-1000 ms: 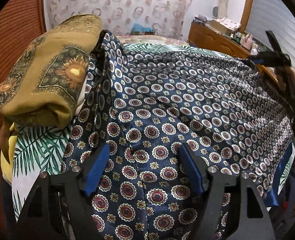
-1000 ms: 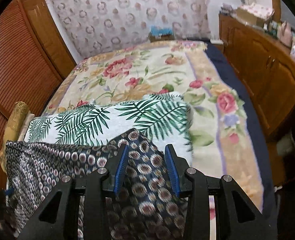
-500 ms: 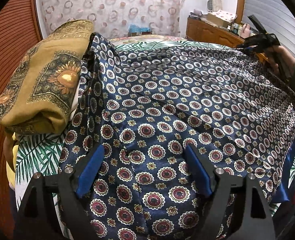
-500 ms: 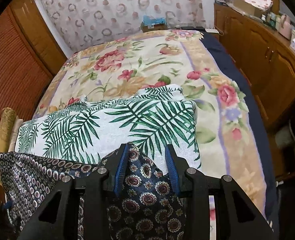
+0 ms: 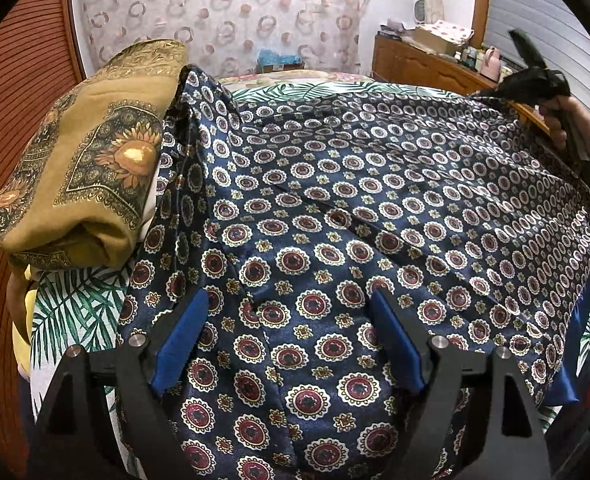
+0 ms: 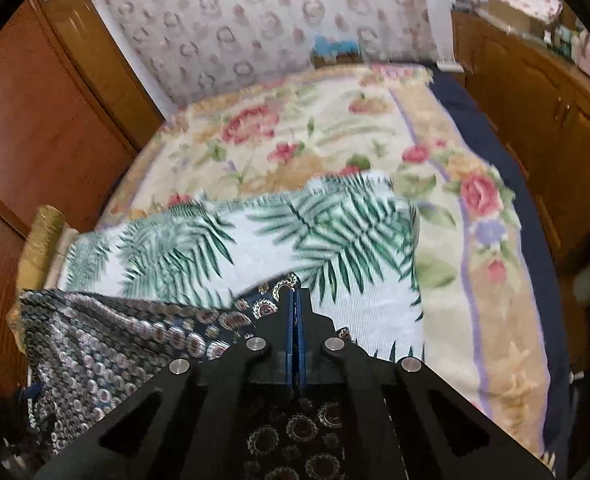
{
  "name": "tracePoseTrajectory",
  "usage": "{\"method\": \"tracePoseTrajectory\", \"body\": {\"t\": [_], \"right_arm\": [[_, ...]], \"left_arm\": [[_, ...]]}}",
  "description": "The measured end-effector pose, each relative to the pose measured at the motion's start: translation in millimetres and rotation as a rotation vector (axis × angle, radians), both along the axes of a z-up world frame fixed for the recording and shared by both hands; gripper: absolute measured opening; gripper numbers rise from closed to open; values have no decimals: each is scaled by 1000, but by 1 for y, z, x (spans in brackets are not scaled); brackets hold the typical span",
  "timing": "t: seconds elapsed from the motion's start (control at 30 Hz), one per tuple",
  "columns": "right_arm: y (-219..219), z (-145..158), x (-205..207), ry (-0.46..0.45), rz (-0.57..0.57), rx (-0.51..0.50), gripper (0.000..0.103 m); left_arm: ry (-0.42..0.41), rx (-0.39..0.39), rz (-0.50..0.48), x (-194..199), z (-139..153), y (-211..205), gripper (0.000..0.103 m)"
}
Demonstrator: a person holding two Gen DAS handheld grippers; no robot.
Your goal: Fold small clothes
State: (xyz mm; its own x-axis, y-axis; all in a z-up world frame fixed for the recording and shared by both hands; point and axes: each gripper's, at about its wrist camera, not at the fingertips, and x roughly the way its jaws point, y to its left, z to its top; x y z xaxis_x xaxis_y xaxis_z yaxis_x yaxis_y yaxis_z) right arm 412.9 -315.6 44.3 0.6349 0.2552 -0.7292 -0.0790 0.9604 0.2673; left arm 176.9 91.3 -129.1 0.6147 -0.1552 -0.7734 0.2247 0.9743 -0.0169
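Right wrist view shows the right gripper [image 6: 295,312] pinching a corner of the navy scarf [image 5: 335,208], which lies spread over the palm-leaf towel [image 6: 255,248] at the bed's near edge. The left gripper [image 5: 291,332] hovers wide; it should clamp the opposite corner before lifting.

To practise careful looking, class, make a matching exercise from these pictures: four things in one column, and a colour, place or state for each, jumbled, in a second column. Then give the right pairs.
Column one:
1. navy patterned cloth
2. mustard scarf
3. left gripper
4. right gripper

Column two:
A. folded, with a sunflower print
B. jaws wide apart over the cloth
C. pinched shut on a corner of cloth
D. spread over the palm-leaf sheet

Pairs: 1-D, 2-A, 3-B, 4-C.
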Motion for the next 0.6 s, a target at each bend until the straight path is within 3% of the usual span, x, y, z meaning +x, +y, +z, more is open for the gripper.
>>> {"method": "tracePoseTrajectory", "body": {"t": [0.1,0.2,0.27,0.47,0.6], "right_arm": [[-11,19,-17,-94,-30,2,1],[-28,35,-37,-171,-131,-6,0],[-45,36,-43,-137,-276,-71,1],[-51,28,-49,-79,-330,-185,1],[-32,36,-52,-107,-292,-248,18]], "left_arm": [[0,-1,1,0,0,1,84],[0,0,0,0,0,0,84],[0,0,0,0,0,0,84],[-2,0,2,-3,0,3,84],[-2,1,2,-3,0,3,84]]}}
